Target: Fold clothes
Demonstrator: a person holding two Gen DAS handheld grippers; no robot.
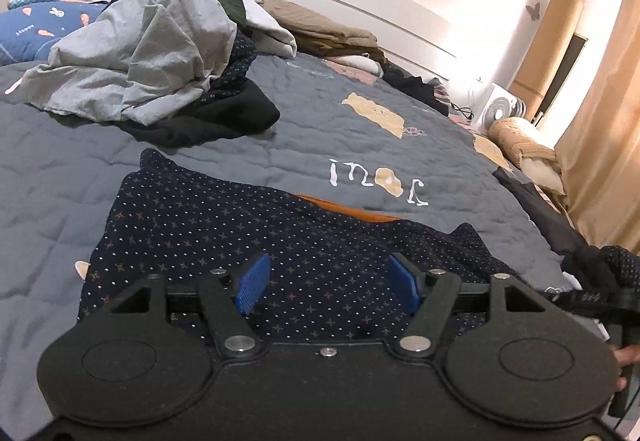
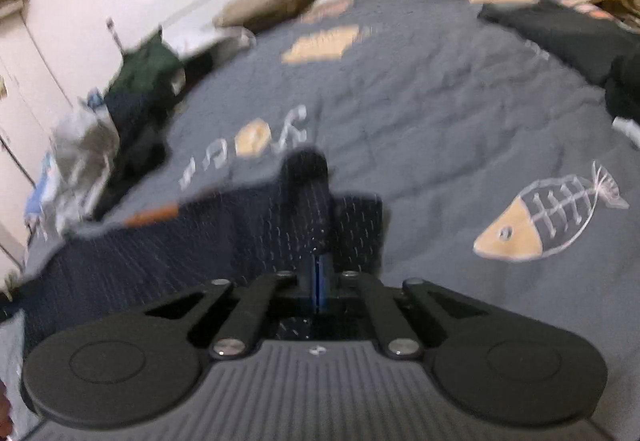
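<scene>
A dark navy garment of thin fabric, printed with small white dots and brownish crosses [image 1: 224, 225], lay spread across the grey quilted bed cover [image 1: 60, 157], rumpled rather than flat, with an orange lining showing along its far edge. One pointed corner stuck up at its far left. In the right wrist view, which was blurred, a bunched fold of the same garment [image 2: 308, 185] rose above the rest of the cloth, pinched between blue fingers [image 2: 320, 277]. Farther up the bed sat a loose heap of unfolded clothes [image 1: 152, 57]: pale grey, black, dark green and another dotted navy piece.
</scene>
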